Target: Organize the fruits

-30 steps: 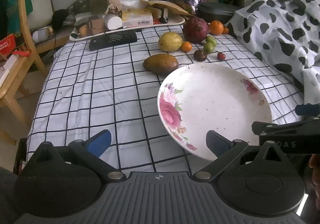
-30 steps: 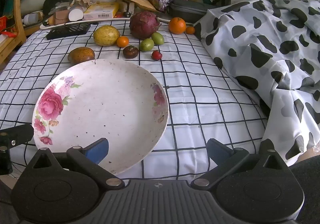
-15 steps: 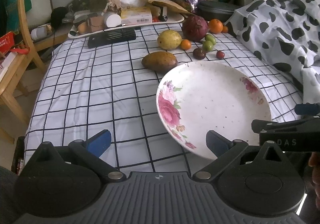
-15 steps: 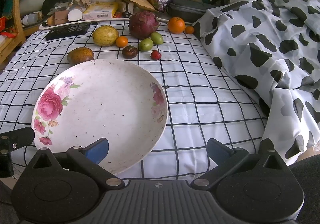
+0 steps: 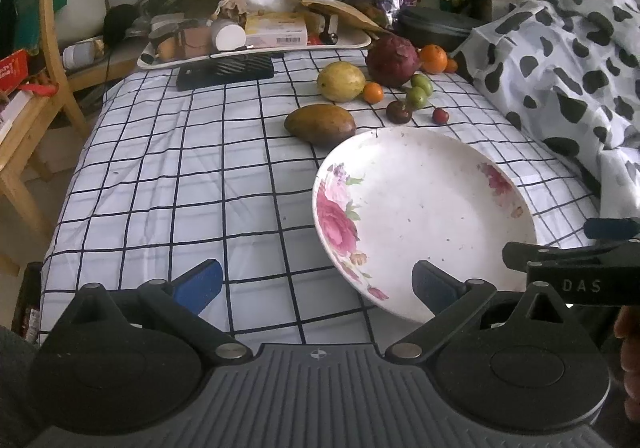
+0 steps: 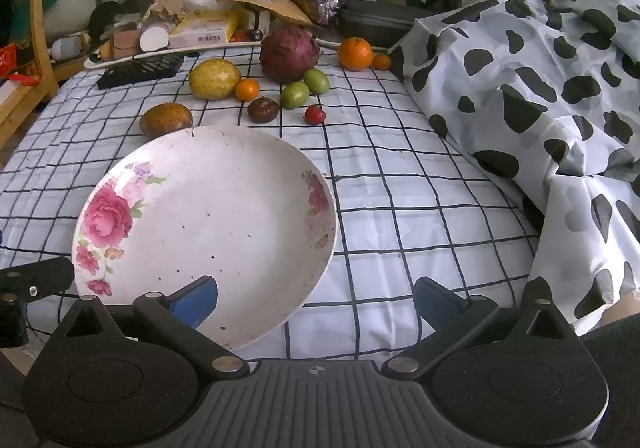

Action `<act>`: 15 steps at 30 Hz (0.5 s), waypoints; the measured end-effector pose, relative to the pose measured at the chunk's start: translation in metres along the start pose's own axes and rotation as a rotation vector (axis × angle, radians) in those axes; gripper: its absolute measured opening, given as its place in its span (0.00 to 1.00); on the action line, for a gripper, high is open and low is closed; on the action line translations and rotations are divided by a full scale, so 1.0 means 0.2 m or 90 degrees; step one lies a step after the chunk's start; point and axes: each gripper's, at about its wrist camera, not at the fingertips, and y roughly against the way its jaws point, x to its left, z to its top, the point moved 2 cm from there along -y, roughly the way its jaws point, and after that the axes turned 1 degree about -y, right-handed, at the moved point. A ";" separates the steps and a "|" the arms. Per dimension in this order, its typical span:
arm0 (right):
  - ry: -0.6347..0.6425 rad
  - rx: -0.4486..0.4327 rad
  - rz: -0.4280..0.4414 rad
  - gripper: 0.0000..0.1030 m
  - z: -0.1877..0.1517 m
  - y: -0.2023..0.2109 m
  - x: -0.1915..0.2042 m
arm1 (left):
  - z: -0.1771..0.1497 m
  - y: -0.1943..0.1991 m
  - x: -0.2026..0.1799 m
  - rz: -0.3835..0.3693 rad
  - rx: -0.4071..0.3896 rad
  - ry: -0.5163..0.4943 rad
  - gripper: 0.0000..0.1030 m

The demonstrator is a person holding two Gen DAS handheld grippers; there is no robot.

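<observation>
A white plate with pink roses (image 5: 436,224) (image 6: 224,224) lies empty on the checked cloth in front of both grippers. Beyond it lie the fruits: a brown mango (image 5: 320,124) (image 6: 166,120), a yellow mango (image 5: 341,81) (image 6: 215,79), a purple dragon fruit (image 5: 392,60) (image 6: 289,54), oranges (image 5: 433,58) (image 6: 355,53), two green fruits (image 6: 304,88), a dark plum (image 6: 263,109) and a small red fruit (image 6: 314,114). My left gripper (image 5: 316,284) is open and empty, left of the plate's near rim. My right gripper (image 6: 316,298) is open and empty at the plate's near right rim.
A cluttered tray (image 5: 256,44) with boxes and a black rack (image 5: 226,70) stands at the table's back. A cow-print blanket (image 6: 540,88) covers the right side. A wooden chair (image 5: 36,68) stands at the left. The cloth left of the plate is bare.
Both grippers have drifted slightly back and left; the plate and fruits have not moved. Both stay open.
</observation>
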 end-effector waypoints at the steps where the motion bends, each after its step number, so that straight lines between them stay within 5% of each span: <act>1: -0.002 0.000 0.003 1.00 0.01 0.00 0.00 | 0.00 0.00 0.00 0.002 -0.002 -0.002 1.00; 15: -0.007 -0.001 0.047 1.00 0.05 -0.05 -0.03 | 0.07 0.02 0.03 -0.045 -0.011 0.004 1.00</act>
